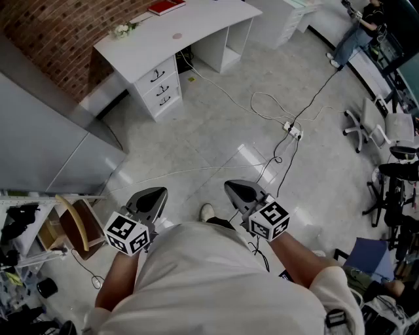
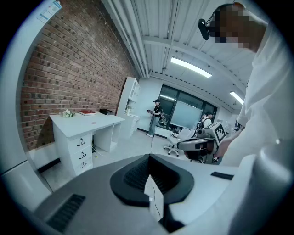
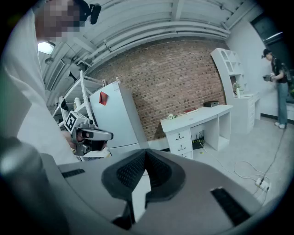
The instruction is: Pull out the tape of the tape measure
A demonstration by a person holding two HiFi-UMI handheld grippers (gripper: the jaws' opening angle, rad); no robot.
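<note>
The main risk is a false start: no view shows the tape measure, so any reach made now would close on nothing. The person stands in the open room with the left gripper [image 1: 152,196] and the right gripper [image 1: 239,191] held out low in front of the body, both angled slightly down at the bare floor [image 1: 196,137]. Each gripper's own view shows its dark pads pressed together with nothing between them, so both would have to spread before they could take the case or the tape's end tab.

A second hazard is likely underfoot: loose cables [image 1: 262,105] and a power strip [image 1: 292,131] lie across the floor ahead, between the person and the white desk [image 1: 177,39], and a step that way could catch on them.

As for the tape measure itself, it is not in either gripper, nor anywhere near them. If it sits on the desk, well apart from both tools, it is too small to make out; only a red book [image 1: 165,6] reads clearly there
</note>
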